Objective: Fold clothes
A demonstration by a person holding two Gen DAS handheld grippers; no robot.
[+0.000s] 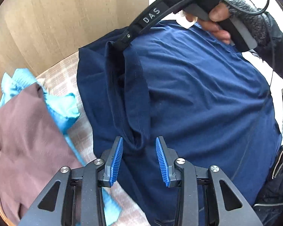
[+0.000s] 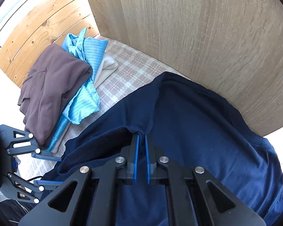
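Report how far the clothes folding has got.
Done: a brown garment lies folded on a light blue one at the side. In hand: the navy shirt is spread on the checked cloth, one side partly turned in; the right gripper pinches a fold of it, while the left gripper is open over the folded edge. Left: the remaining folds and stacking.
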